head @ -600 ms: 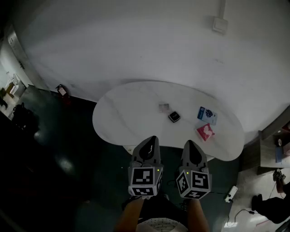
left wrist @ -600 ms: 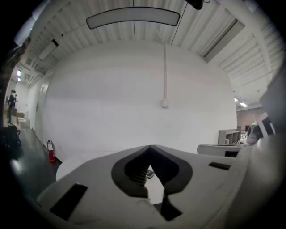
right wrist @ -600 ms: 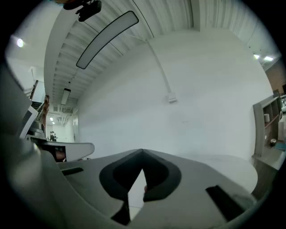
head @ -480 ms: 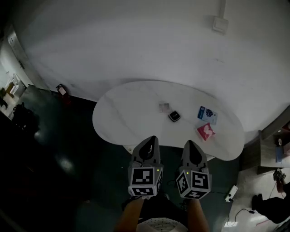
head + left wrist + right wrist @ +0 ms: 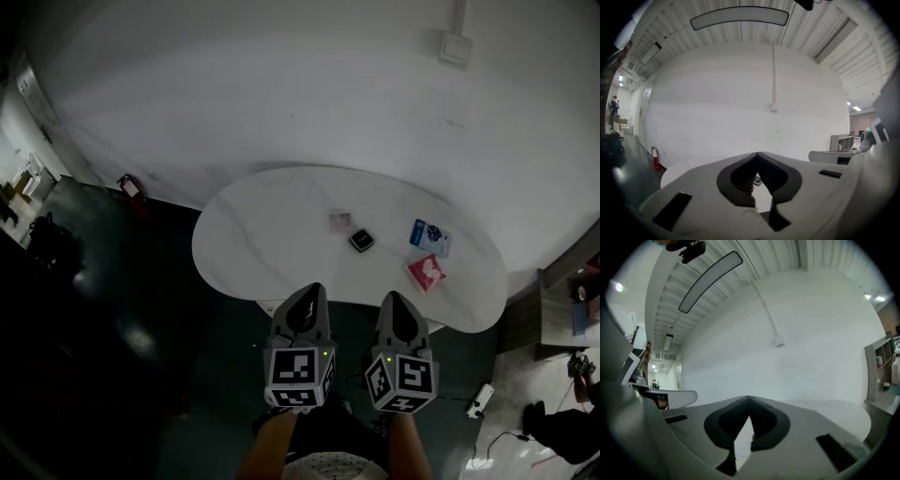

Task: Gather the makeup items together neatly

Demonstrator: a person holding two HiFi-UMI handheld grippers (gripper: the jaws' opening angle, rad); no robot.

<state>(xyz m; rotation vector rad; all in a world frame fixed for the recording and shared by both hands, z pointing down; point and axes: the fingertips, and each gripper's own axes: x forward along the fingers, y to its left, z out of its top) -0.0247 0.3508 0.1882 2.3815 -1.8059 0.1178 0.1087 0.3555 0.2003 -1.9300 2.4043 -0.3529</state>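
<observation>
- L gripper (image 5: pixel 307 292): jaws clenched tip to tip, nothing between them; tip sits at the near edge of the table (image 5: pixel 253 244) in head view.
- R gripper (image 5: pixel 394 300): likewise clenched & empty, just beside the L gripper, clear of all items.
- 4 items on the table, all toward its right half.
- Mid-table: clear box (image 5: pixel 339 222) & black compact (image 5: pixel 361 241), near each other, not touching.
- Right end: blue packet (image 5: pixel 429 237) behind pink packet (image 5: pixel 426 272), close but apart.
</observation>
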